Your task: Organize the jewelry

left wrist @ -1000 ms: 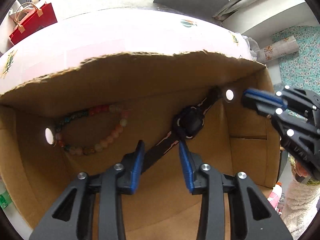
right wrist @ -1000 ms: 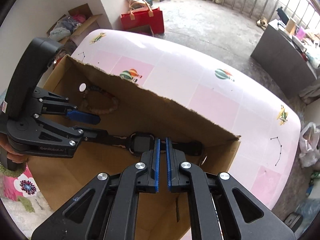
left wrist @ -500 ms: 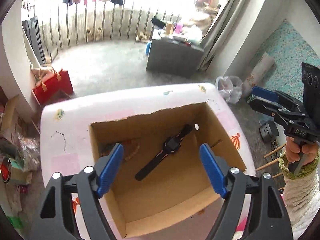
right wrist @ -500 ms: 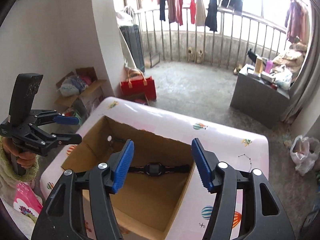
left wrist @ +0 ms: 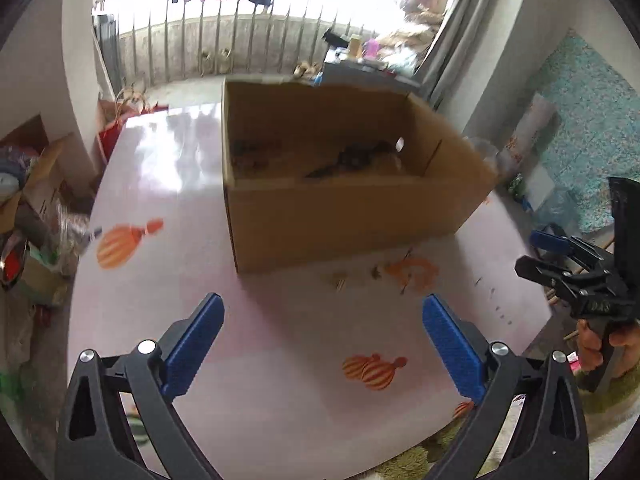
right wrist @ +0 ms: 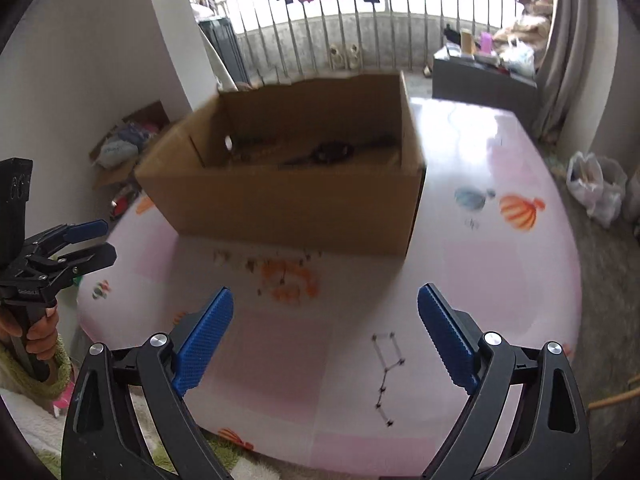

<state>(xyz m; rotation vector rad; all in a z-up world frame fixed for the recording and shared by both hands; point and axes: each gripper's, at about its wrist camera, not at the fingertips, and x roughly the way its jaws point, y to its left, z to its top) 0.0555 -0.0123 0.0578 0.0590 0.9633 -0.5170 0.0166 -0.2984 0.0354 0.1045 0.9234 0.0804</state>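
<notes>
An open cardboard box (left wrist: 344, 212) stands on the pink table (left wrist: 280, 340); it also shows in the right wrist view (right wrist: 288, 208). A black watch (left wrist: 352, 158) lies on its floor, also seen in the right wrist view (right wrist: 332, 151). A bead bracelet (left wrist: 252, 150) lies blurred at the box's left. My left gripper (left wrist: 323, 340) is open and empty, low over the table's near edge. My right gripper (right wrist: 325, 336) is open and empty, also near the table's front. Each gripper shows at the other view's edge, the right one (left wrist: 560, 256) and the left one (right wrist: 76, 240).
The pink tablecloth (right wrist: 500, 280) has balloon prints. Around the table are a red bag (left wrist: 116, 124), cluttered boxes (left wrist: 28, 184) at the left, a grey cabinet (right wrist: 480, 76) and a balcony railing (right wrist: 360, 20) behind. A white bag (right wrist: 596, 184) lies on the floor at the right.
Both grippers have pulled up out of the box and back toward the table's near edge, open and empty. The watch stays in the box.
</notes>
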